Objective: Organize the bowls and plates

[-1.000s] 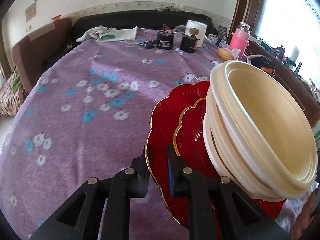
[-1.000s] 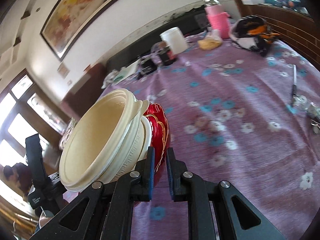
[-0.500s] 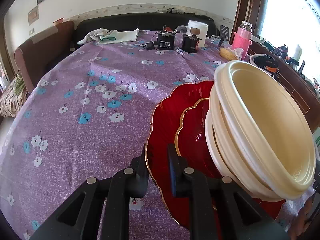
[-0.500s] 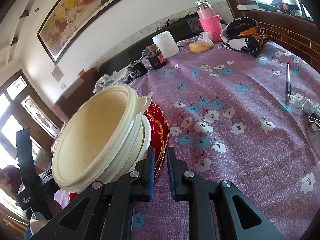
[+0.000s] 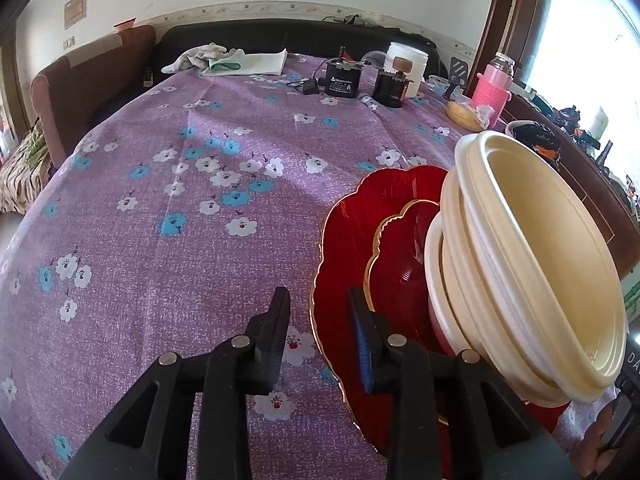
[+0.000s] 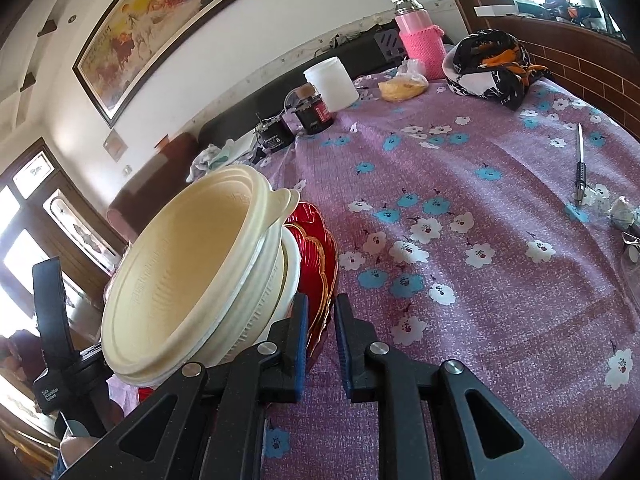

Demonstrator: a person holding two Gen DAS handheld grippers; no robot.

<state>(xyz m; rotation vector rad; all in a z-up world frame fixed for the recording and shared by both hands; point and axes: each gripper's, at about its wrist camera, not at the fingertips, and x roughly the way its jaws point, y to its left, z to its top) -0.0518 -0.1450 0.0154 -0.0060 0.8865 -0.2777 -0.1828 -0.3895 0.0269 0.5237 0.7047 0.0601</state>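
A stack sits at the near edge of the purple flowered tablecloth (image 5: 200, 240): a large red scalloped plate (image 5: 344, 240) with a gold rim, a smaller red plate (image 5: 404, 256) on it, and several nested cream bowls (image 5: 532, 264) on top. My left gripper (image 5: 318, 320) has its jaws opening. The big plate's rim stands between them, and a gap shows at the left finger (image 5: 276, 328). In the right wrist view the cream bowls (image 6: 192, 264) lean over the red plates (image 6: 320, 256). My right gripper (image 6: 320, 320) is shut on the plates' rim.
At the far end stand two dark jars (image 5: 341, 82), a white tub (image 5: 408, 60), a pink bottle (image 5: 491, 90) and white cloths (image 5: 224, 60). A pen (image 6: 579, 164) and a black-and-orange bundle (image 6: 492, 64) lie to the right. A brown armchair (image 5: 80, 80) is at the back left.
The left jaws have spread apart and let go of the red plate's rim. The right gripper stays clamped on the rim. The stack has hardly moved.
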